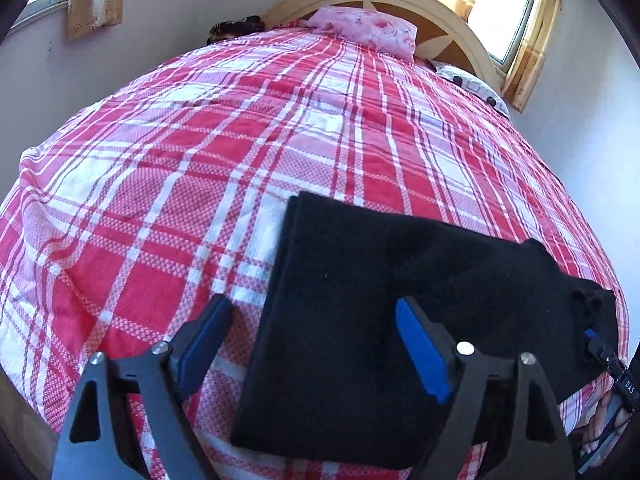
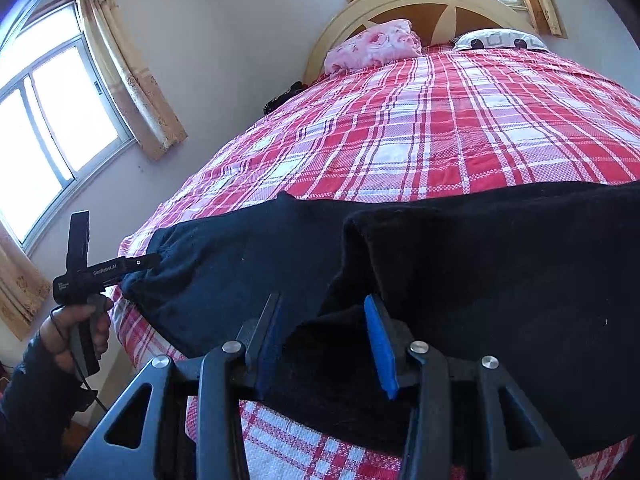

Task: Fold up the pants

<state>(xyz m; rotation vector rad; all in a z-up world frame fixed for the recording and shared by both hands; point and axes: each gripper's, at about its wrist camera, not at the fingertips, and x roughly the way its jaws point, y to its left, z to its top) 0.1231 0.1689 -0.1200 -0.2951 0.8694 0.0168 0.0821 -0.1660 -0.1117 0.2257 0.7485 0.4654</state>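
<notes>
Left gripper (image 1: 316, 344): mine, standing wide, gripping nothing. One finger hangs over the bedspread, the other over the pants; the pads do not press on the cloth.
Left gripper, seen from the right wrist view: held in my hand (image 2: 80, 328) at the left edge of the bed, with one finger tip touching the gathered end of the pants.
Right gripper (image 2: 324, 344): mine, half closed on a bunched fold of the pants. Dark cloth fills the gap between the blue pads.
Right gripper, seen from the left wrist view: its tip sits at the end of the pants, and the cloth puckers just beside it.
Pants (image 1: 340, 280): black, lying flat along the near edge of the bed. One long side edge runs between my left fingers. In the right wrist view a raised fold runs up from the right gripper.
Bed (image 1: 200, 160): covered by a red and white checked bedspread; the middle and far part carry no clothing.
Headboard (image 1: 460, 32): arched, at the far edge of the bed.
Pink pillow (image 1: 368, 28): at the far edge, against the headboard.
White pillow (image 2: 500, 40): at the far edge, just beside the pink pillow.
Window (image 2: 52, 120): in the wall left of the bed, bright, with a curtain (image 2: 132, 80) beside it.
</notes>
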